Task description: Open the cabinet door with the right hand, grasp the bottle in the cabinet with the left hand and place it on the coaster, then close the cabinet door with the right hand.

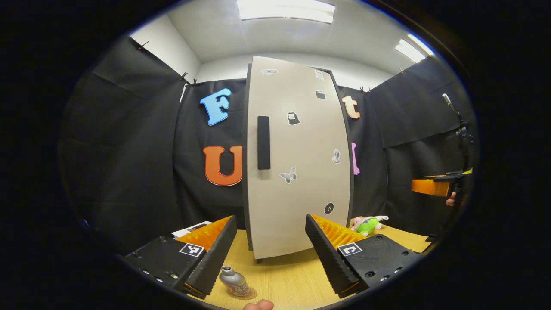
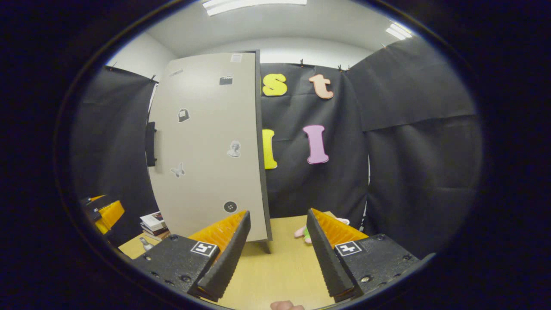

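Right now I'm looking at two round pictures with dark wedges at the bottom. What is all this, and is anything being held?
There is no robot here. A person holds a two-finger gripper in each hand, and a small wide-angle camera rides on each, looking forward along its fingers. Those wedges are the fingers.

In the left gripper view, the left gripper is open and holds nothing. It faces a tall cabinet with its door closed and a dark handle. On the wooden table, a small bottle stands on a coaster. A green plush toy lies farther right.

In the right gripper view, the right gripper is also open and empty, seeing the same cabinet from its other side. A stack of books lies low on the left.
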Tool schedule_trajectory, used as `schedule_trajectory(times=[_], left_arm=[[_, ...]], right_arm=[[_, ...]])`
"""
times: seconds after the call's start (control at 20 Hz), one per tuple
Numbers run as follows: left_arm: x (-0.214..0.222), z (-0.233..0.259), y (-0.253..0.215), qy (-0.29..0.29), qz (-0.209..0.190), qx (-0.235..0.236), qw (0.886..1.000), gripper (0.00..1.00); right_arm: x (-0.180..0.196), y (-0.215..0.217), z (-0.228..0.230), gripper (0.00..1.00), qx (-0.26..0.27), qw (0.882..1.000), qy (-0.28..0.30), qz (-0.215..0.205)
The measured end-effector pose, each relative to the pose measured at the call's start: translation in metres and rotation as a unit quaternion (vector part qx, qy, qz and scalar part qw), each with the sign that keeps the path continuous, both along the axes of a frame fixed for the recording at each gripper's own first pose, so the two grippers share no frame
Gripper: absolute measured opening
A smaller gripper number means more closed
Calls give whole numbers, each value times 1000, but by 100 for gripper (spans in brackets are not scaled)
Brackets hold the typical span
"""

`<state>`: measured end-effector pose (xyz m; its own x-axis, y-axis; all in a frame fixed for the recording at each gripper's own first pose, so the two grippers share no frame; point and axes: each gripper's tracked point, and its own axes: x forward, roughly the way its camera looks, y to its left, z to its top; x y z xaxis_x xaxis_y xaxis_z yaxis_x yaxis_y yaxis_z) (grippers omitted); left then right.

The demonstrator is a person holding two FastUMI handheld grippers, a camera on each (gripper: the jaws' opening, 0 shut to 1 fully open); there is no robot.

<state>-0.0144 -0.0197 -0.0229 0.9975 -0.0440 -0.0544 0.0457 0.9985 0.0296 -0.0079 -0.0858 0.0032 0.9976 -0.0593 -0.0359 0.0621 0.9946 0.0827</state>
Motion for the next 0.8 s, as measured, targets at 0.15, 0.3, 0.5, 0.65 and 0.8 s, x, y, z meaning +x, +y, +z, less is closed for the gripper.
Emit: schedule_trajectory(times=[0.15,0.3,0.5,0.65,0.8], left_arm=[[-5,-5,-11,1,-5,-2,1000,97],[-6,-7,-15,0,-6,0,1000,97],[-8,-5,-14,-4,2,3,1000,97],[-10,-3,-11,-7,8,2,1000,97],[-12,-2,-7,-9,13,3,1000,97]], right_arm=[[-14,-13,-13,86,4,1000,-5,-18],[-23,-19,-12,89,2,1000,-13,-27],[-29,-18,-6,89,-3,999,-23,-23],[-29,-15,-3,89,-1,999,-27,-17],[-28,-10,-1,89,-3,1000,-28,-10]])
